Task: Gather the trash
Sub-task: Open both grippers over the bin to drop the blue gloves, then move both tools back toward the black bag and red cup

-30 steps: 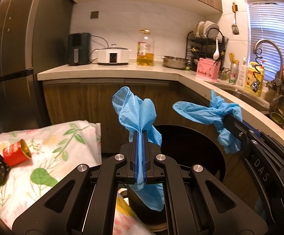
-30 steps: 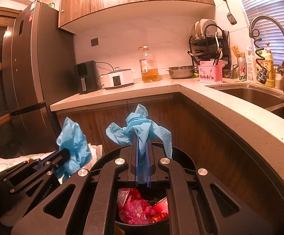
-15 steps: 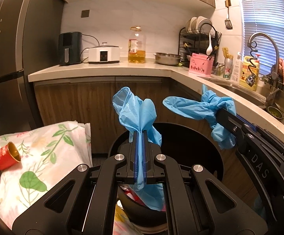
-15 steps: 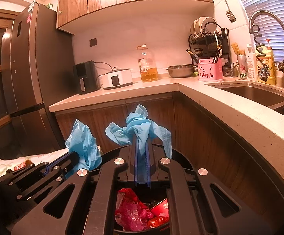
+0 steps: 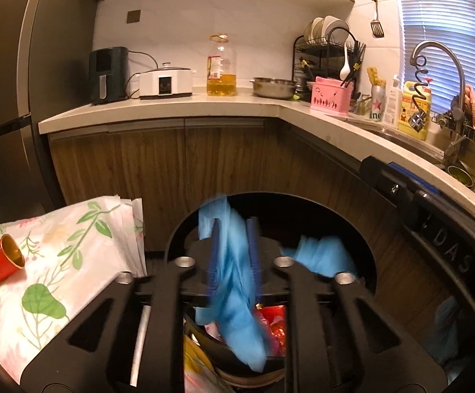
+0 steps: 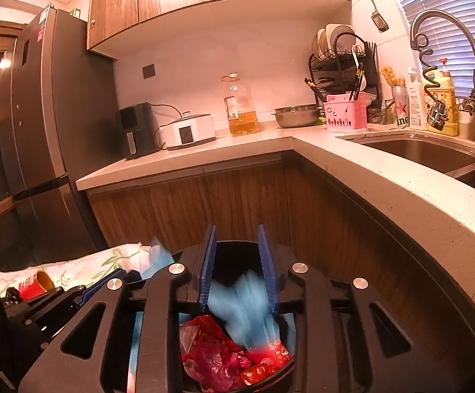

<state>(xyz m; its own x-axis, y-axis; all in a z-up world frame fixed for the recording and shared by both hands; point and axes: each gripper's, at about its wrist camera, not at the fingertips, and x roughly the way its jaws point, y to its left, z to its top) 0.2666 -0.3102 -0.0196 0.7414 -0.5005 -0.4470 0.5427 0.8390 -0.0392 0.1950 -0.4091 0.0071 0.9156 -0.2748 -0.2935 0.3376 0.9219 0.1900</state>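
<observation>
Right over the black trash bin (image 5: 365,249), both grippers hang side by side, each tipped a little downward. Left gripper (image 5: 234,245) first: its jaws have just been opening, the blue pads now stand apart, and the blue glove (image 5: 237,294) between them is blurred and loose, slipping down into the bin. Same story on the right gripper (image 6: 237,255): jaws have just been opening, pads parted, nothing pinched, and the second blue glove (image 6: 247,308) is a streak below them, down on the red wrappers (image 6: 214,357) heaped in the bin. From the left camera that second glove shows as a blue smear inside the bin's mouth, with the right gripper's black body angled in from the right edge.

Just left of the bin, a floral cloth (image 5: 67,262) spreads out with a red can (image 5: 1,258) tipped on its side. Behind the bin run wooden cabinet fronts (image 5: 204,160) under a pale L-shaped countertop (image 5: 178,108). On it, farther back: a black air fryer (image 5: 108,73), a white cooker (image 5: 166,80), an oil bottle (image 5: 221,65), a steel bowl (image 5: 273,86), a pink caddy (image 5: 330,98) and a dish rack (image 5: 329,49). Tall dark fridge (image 6: 37,131) on the left, sink faucet (image 6: 443,32) and window blinds on the right.
</observation>
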